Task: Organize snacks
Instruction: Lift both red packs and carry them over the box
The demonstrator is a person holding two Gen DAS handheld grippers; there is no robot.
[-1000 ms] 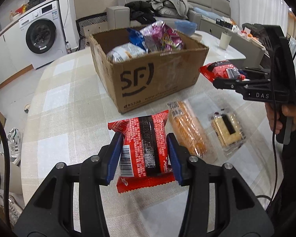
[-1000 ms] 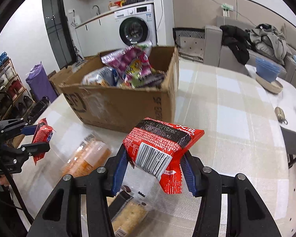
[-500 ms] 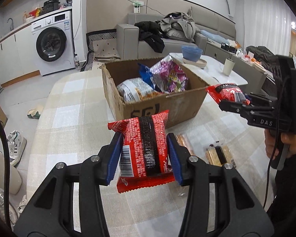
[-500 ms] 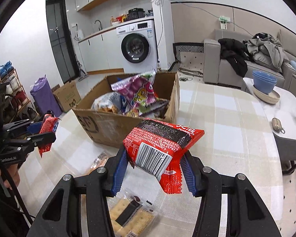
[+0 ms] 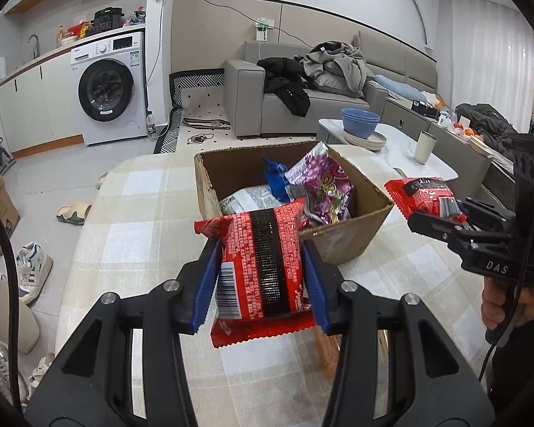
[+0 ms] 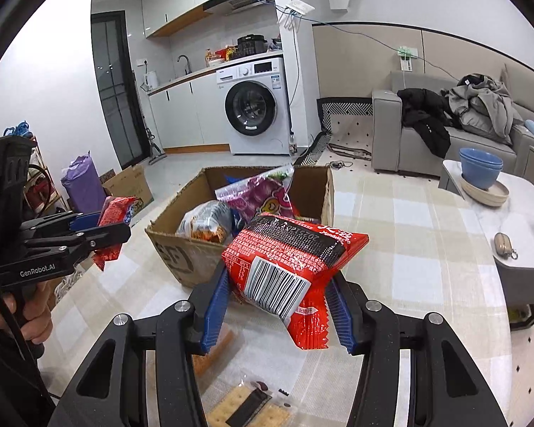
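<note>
Each claw, left claw [image 5: 263, 277] and right claw [image 6: 277, 306], grips a red snack pack [image 5: 263, 263] above the desk [image 5: 131, 220]. The box [image 5: 341, 242] sits just ahead of both claws. Next I think I must reach over it and let go.

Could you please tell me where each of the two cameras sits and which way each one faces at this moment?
Left wrist: on the left gripper, looking down its fingers past a clamped red-and-black snack packet toward the brown cardboard box; the right gripper and its hand show at right.
Right wrist: on the right gripper, facing the box from the other side; the left gripper and its hand show at left.
Shared: box, both grippers, checked tablecloth.
</note>
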